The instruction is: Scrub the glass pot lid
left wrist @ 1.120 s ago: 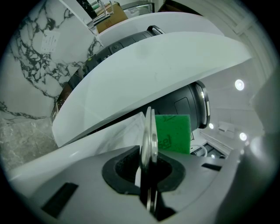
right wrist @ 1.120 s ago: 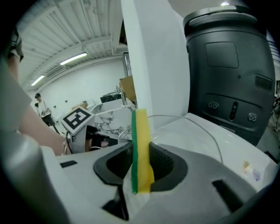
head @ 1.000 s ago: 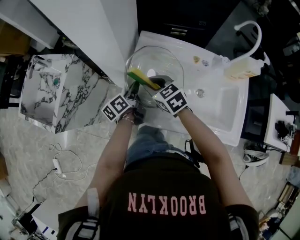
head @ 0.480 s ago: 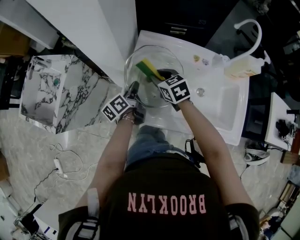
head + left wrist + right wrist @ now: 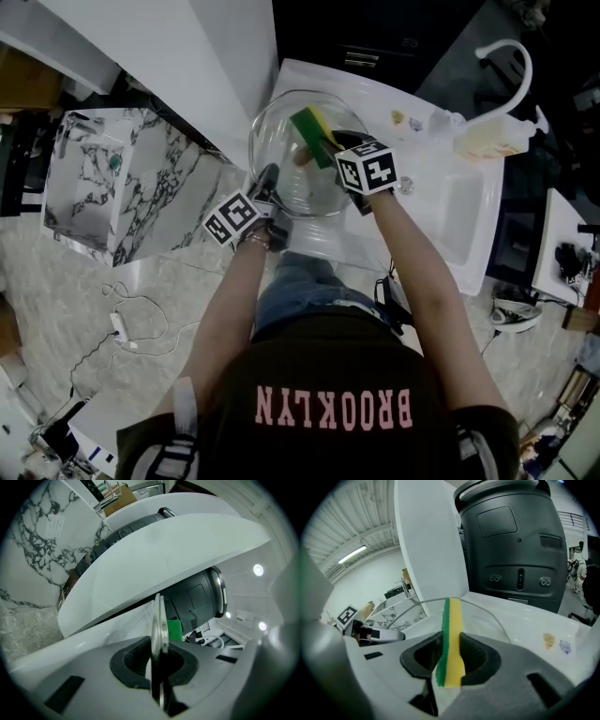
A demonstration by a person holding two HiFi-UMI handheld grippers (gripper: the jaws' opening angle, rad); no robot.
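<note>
left gripper (image 5: 265,181): my fingers (image 5: 125,662) are pinched shut on the near rim of the glass pot lid (image 5: 286,155), which I see edge-on between them
glass pot lid: over the left end of the white bench (image 5: 441,202)
sponge (image 5: 312,133): green and yellow, lying against the lid's far right part
right gripper (image 5: 333,142): fingers clamped on the sponge, green face left
soap bottle (image 5: 483,141): far right, well apart from the lid

At the upper right of the frame we see a white sink (image 5: 459,220), with a curved white tap (image 5: 485,53) and a pale bottle (image 5: 487,141) at its far edge. At the left stands a marbled cabinet (image 5: 94,187). Below it a white cable (image 5: 117,326) lies on the floor (image 5: 56,281).
</note>
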